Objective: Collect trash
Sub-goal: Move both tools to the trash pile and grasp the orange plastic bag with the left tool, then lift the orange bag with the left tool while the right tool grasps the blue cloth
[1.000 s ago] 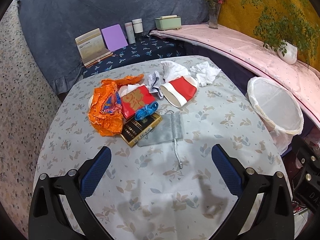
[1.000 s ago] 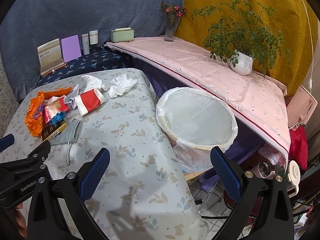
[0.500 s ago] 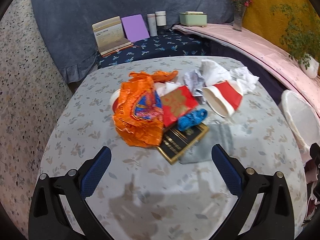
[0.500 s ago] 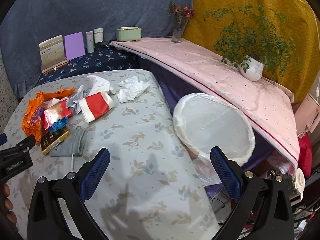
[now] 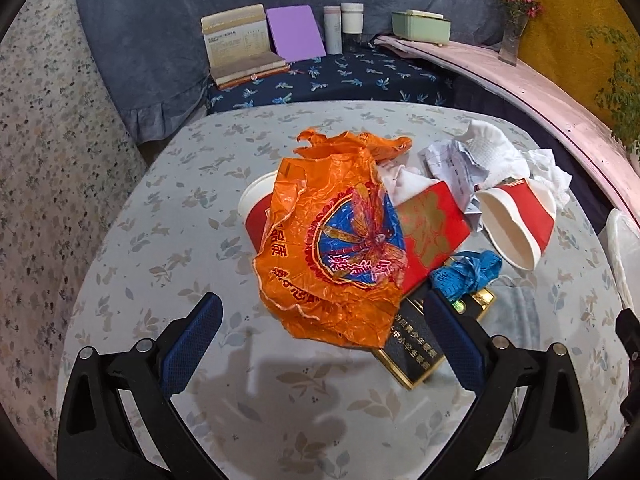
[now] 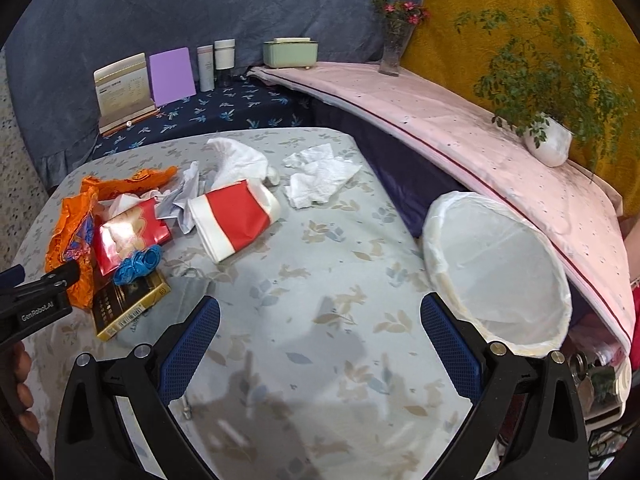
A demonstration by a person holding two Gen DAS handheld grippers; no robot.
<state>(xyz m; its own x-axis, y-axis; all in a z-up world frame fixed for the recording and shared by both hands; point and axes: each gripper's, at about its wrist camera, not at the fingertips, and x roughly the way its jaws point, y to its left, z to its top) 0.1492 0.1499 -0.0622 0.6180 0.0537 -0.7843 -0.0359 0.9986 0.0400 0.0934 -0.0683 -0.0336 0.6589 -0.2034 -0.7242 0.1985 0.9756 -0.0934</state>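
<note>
A pile of trash lies on the floral tablecloth point(image 5: 160, 240): an orange plastic bag point(image 5: 332, 248), a red packet point(image 5: 432, 228), a blue crumpled wrapper point(image 5: 468, 272), a black-and-gold box point(image 5: 424, 344), a red-and-white paper cup point(image 5: 520, 224) on its side, and white tissues point(image 6: 320, 176). My left gripper point(image 5: 320, 340) is open just in front of the orange bag, which lies between its jaws' line. My right gripper point(image 6: 320, 340) is open over bare cloth, between the pile and the white-lined trash bin point(image 6: 500, 272).
A grey pouch point(image 5: 516, 316) lies by the box. Behind the table a dark shelf point(image 6: 224, 112) holds books, a purple card and bottles. A pink-covered ledge point(image 6: 460, 120) carries a green box, a vase and a potted plant point(image 6: 548, 80).
My left gripper has moved forward and left, closing in on the orange bag. My right gripper has moved forward over the table toward the pile; the bin now sits to its right.
</note>
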